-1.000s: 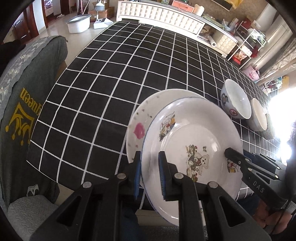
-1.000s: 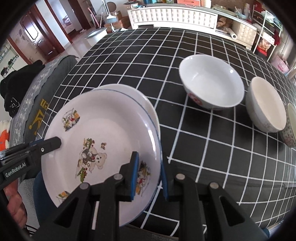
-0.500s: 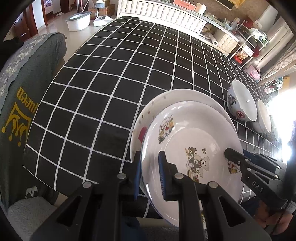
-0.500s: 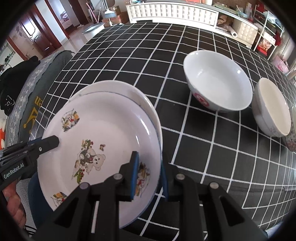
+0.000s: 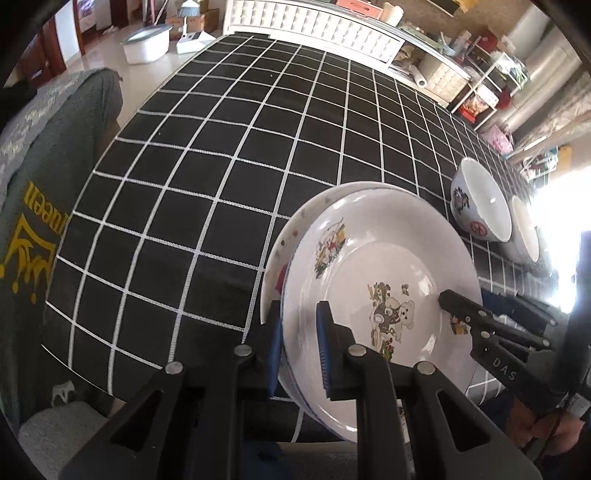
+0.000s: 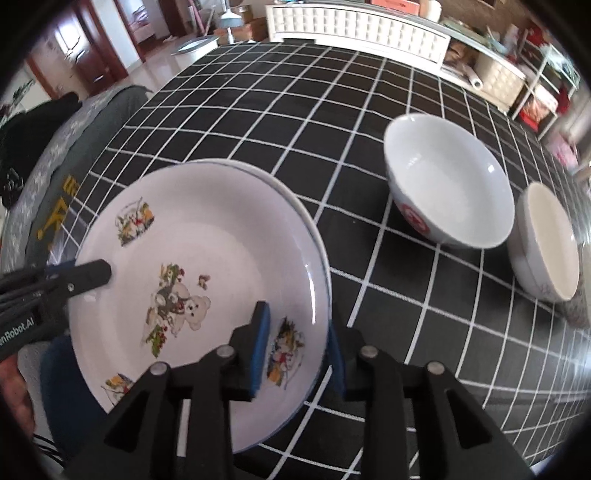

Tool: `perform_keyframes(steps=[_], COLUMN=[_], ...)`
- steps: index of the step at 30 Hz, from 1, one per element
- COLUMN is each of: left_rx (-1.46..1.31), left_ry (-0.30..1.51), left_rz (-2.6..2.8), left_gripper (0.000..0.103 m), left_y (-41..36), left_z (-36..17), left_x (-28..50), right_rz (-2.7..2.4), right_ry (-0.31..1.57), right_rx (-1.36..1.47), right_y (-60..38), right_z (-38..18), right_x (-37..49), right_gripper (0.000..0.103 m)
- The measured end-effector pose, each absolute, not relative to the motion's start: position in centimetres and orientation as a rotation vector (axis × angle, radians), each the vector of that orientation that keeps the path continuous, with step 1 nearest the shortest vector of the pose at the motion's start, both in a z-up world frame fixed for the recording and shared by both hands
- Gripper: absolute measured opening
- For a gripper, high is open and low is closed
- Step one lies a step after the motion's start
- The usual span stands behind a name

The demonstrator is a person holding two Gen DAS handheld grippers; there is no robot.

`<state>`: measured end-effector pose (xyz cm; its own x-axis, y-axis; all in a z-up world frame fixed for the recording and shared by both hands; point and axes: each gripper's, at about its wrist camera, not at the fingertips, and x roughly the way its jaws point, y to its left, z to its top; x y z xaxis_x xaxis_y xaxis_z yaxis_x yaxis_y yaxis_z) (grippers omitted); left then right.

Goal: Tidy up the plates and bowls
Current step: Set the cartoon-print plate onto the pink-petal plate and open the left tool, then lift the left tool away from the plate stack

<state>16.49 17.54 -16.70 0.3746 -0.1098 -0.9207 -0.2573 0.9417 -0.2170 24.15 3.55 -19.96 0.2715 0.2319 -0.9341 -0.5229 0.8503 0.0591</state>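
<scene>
A white cartoon-print plate is held over a second white plate on the black checked tablecloth. My left gripper is shut on the cartoon plate's left rim. My right gripper is shut on its right rim. Each gripper shows in the other's view, the right one and the left one. A large white bowl with a red mark and a smaller white bowl stand to the right.
The checked table stretches far ahead. A grey chair cover with yellow print is at the left edge. A patterned bowl's edge shows at far right. A white tufted bench and shelves stand beyond the table.
The cartoon plate, held by both grippers, has shifted further over the plate beneath, covering more of it. Both grippers stay shut on its rim.
</scene>
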Motion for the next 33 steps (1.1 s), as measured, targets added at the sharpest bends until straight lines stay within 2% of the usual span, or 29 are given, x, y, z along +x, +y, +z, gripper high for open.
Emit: perform_keyframes(steps=[6,17,18,21,26,28,29,30,33], left_rx=[-0.32,-0.255,-0.256,-0.262,-0.257,-0.244,-0.23,-0.218,-0.219], left_ry=[1.19,1.218,1.219,1.225,1.237,1.234,1.235,1.233,1.238], left_rz=[0.054,-0.004,-0.009,-0.019,-0.03,-0.022,-0.009,0.0,0.003], left_gripper=[0.027,0.029,0.029,0.03,0.031,0.038,0.051,0.055,0.055], left_y=[17.1,17.1,17.2,17.2,17.3,17.1,17.1,17.0,17.2], left_z=[-16.2,-16.3,-16.3,-16.3,-16.2,-15.9,-15.8,-15.7,-15.7], left_x=[16.0,17.0,17.0,17.1,17.2,17.1,17.1,17.0,16.6], right_rz=[0.493,0.449,0.448,0.451,0.458,0.458,0.463,0.462,0.464], right_ry=[1.211,1.219,1.22,1.237,1.245,1.254,1.251,1.255,1.261], right_rx=[-0.274,-0.282,-0.283,-0.297,-0.322,-0.323,-0.317,-0.321,-0.343], right_y=[3.7,3.9,3.9,4.0,4.2,4.1,4.0,4.1,4.2], right_z=[-20.1,-20.0,-20.0,-20.1,-20.1,-20.1,-20.0,-20.1,-20.2], right_x=[24.3,24.4,24.4,24.4,24.1,24.1,24.1,24.0,23.7], right_gripper=[0.037,0.043,0.045,0.06,0.062,0.063,0.068,0.07,0.071])
